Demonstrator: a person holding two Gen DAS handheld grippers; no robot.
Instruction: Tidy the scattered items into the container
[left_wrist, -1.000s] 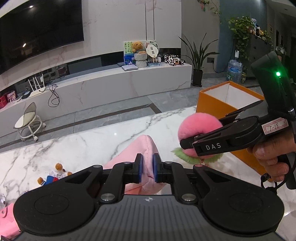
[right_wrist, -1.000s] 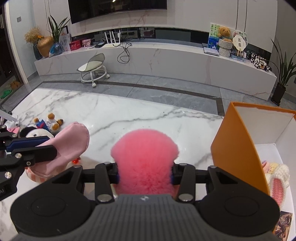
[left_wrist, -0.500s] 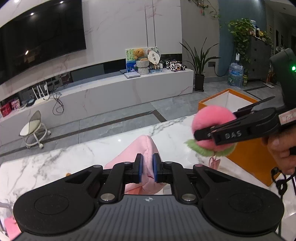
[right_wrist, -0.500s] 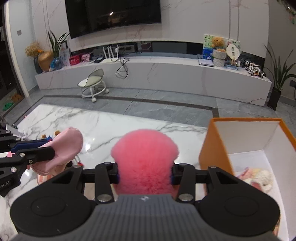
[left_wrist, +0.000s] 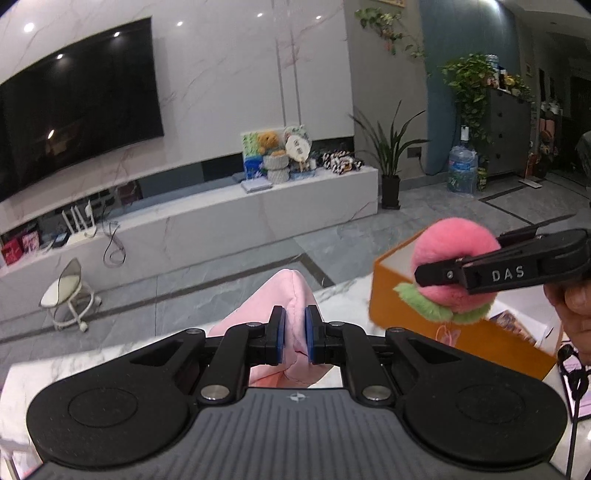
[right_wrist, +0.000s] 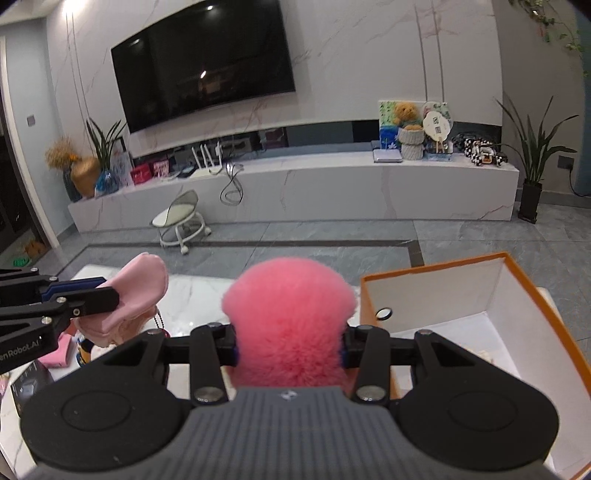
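orange box (right_wrist: 436, 280) sits open. we hold a fuzzy peach toy (right_wrist: 290, 317) clamped in the right gripper (right_wrist: 290, 354) and a pink plush (left_wrist: 284, 295) pinched in the left gripper (left_wrist: 294, 336); neither deposited, small items (right_wrist: 62, 350) remain on the table.

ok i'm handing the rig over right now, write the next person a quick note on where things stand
Left gripper: shut on the pale pink plush, held up off the marble table.
Right gripper: shut on the fluffy pink peach toy, held in the air beside the orange box, not yet over its opening.
Orange box: open, on the table to the right. What it holds cannot be made out here.
Done: both toys picked up.
Left: carry both over the box and release them. A few small items are on the table at far left, to be collected after.
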